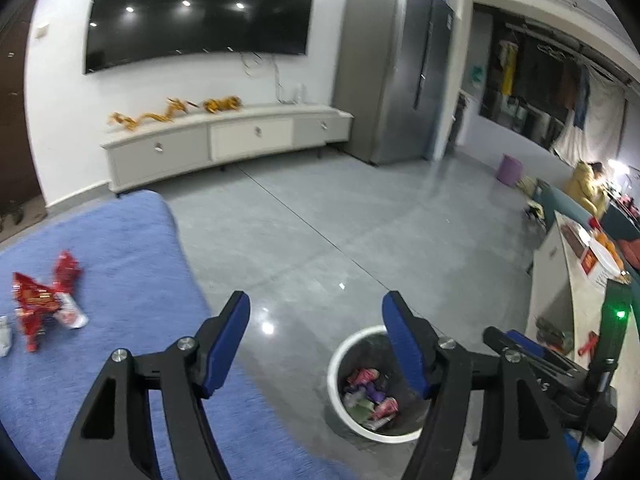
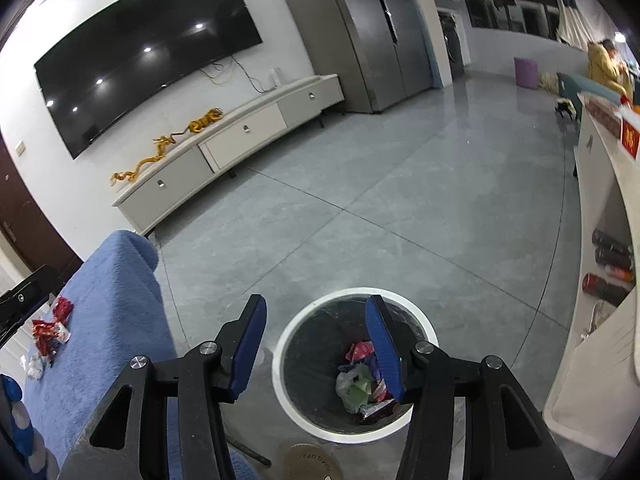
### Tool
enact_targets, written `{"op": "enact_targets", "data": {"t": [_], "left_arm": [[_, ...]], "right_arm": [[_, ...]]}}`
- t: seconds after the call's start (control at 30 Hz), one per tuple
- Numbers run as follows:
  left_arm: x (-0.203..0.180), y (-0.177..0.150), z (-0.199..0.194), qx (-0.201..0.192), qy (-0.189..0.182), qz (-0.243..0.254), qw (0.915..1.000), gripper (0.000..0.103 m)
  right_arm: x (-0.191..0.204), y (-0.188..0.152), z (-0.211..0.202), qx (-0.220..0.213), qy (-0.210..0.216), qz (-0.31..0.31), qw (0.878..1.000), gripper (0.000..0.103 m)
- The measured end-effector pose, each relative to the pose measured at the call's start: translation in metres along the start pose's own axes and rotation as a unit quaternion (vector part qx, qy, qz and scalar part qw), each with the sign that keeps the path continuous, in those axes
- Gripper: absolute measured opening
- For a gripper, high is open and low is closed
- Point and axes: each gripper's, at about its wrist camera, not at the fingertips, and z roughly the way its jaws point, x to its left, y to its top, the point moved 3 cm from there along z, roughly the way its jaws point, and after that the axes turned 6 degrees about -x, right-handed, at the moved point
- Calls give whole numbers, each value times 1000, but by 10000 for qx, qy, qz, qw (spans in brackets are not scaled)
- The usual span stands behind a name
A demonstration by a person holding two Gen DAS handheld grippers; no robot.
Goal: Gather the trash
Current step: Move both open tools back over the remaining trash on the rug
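Observation:
A white round trash bin [image 1: 335, 376] with a dark liner stands on the grey floor; it also shows in the right wrist view [image 2: 280, 360]. Several crumpled wrappers [image 2: 362, 380] lie inside it. Red snack wrappers [image 1: 44, 300] and a white scrap [image 1: 3, 336] lie on a blue cloth-covered surface [image 1: 132, 264]; they also show in the right wrist view [image 2: 50, 330]. My left gripper [image 1: 316, 308] is open and empty, over the floor between the cloth and the bin. My right gripper [image 2: 316, 312] is open and empty, above the bin.
A low white TV cabinet [image 1: 224, 140] under a wall TV [image 1: 200, 12] runs along the far wall, next to a grey fridge [image 1: 396, 68]. A white shelf unit [image 2: 600, 264] with bottles stands to the right of the bin. A purple stool [image 1: 510, 168] is far right.

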Motion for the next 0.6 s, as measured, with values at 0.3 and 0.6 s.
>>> {"op": "enact_targets", "data": {"t": [0.3, 0.6], "left_arm": [[48, 3, -60, -544, 517, -229, 9969, 68], [88, 1, -107, -903, 789, -498, 9915, 68]], "right_arm": [[53, 5, -30, -183, 202, -563, 9980, 50], [99, 3, -55, -331, 399, -1038, 9932, 50]]}}
